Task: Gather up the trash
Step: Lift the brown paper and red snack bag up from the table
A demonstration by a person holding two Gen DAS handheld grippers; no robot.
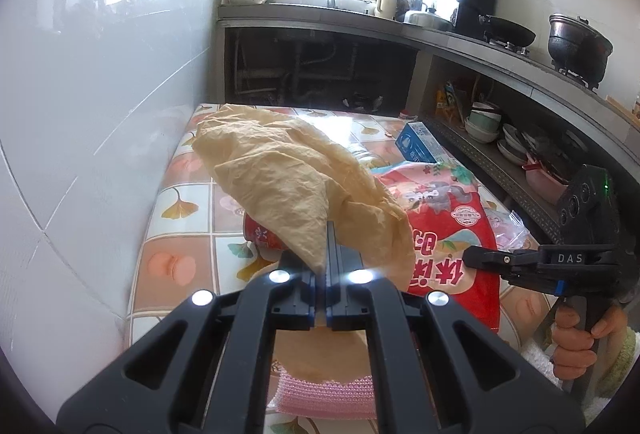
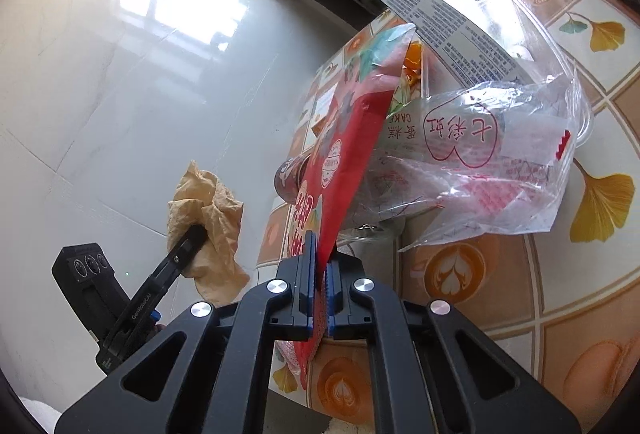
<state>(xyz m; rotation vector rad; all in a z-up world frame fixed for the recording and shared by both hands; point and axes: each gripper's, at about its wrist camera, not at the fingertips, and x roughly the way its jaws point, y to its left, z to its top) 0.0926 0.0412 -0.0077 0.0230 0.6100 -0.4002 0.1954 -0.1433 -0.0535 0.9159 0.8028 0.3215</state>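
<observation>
My left gripper (image 1: 325,234) is shut on a crumpled tan paper (image 1: 288,170) and holds it above the tiled table (image 1: 176,258); the paper also shows in the right wrist view (image 2: 208,218). My right gripper (image 2: 322,258) is shut on the edge of a red printed bag (image 2: 344,154) and lifts that edge; the bag also lies to the right in the left wrist view (image 1: 452,234). A clear plastic cake bag (image 2: 480,154) lies beside it on the table. A red paper cup (image 1: 260,236) lies under the tan paper.
A blue carton (image 1: 418,142) lies at the table's far right. A pink mesh cloth (image 1: 320,394) lies at the near edge. A white tiled wall (image 1: 80,114) runs along the left. Shelves with bowls (image 1: 500,138) and a counter with pots (image 1: 576,42) stand on the right.
</observation>
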